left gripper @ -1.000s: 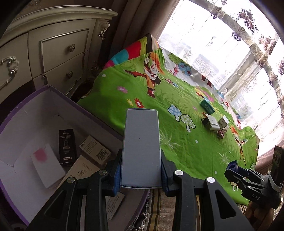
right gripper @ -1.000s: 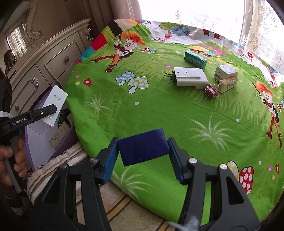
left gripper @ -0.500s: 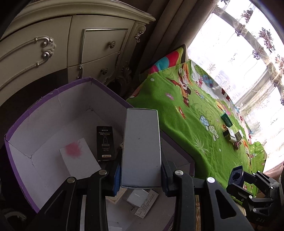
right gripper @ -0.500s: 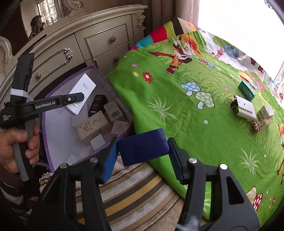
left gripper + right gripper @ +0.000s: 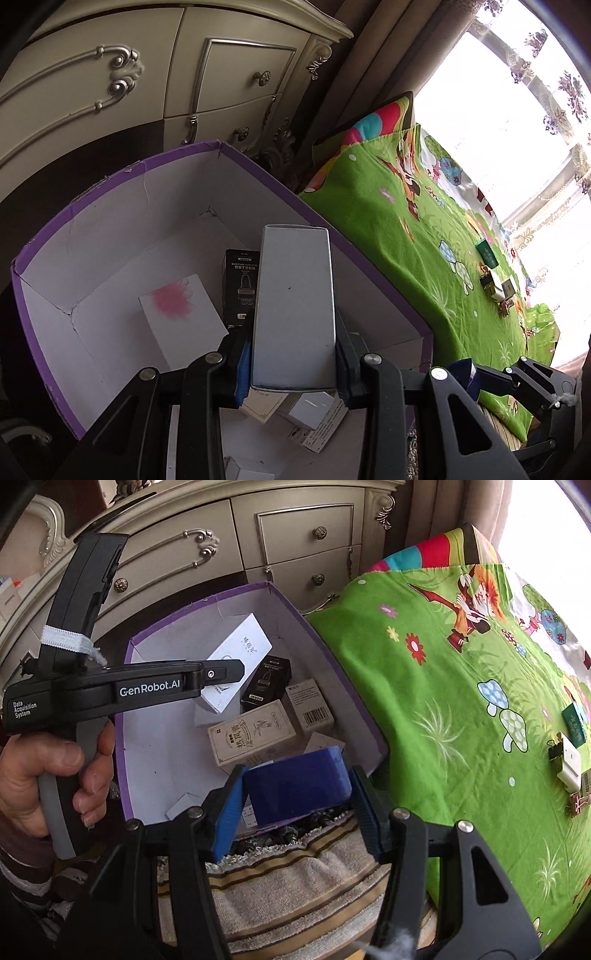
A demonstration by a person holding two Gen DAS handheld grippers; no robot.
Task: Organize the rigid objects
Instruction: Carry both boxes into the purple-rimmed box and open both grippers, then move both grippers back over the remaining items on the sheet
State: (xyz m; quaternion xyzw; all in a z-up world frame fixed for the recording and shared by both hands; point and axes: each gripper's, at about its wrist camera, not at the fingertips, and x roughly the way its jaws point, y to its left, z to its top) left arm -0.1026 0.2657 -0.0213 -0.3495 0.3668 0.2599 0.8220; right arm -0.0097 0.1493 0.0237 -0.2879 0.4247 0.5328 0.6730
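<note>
My left gripper (image 5: 293,365) is shut on a long white box (image 5: 293,306) and holds it over the open purple-rimmed cardboard box (image 5: 110,177). The same white box shows in the right wrist view (image 5: 238,661), above the purple box (image 5: 332,638). My right gripper (image 5: 297,812) is shut on a dark blue box (image 5: 295,784) at the purple box's near edge. Inside lie a black box (image 5: 266,679), a beige box with printed characters (image 5: 251,734), a barcode box (image 5: 310,705) and a white card with a pink smudge (image 5: 181,314).
A cream dresser (image 5: 258,535) stands behind the purple box. A green cartoon blanket (image 5: 461,701) to the right carries a green box (image 5: 574,725), a white box with binder clips (image 5: 567,764) and small cartons. A striped rug (image 5: 295,882) lies below my right gripper.
Both grippers have swung left from the green blanket toward the purple box. The white box now hangs over its inside and the blue box has reached its near edge. Both grips are unchanged.
</note>
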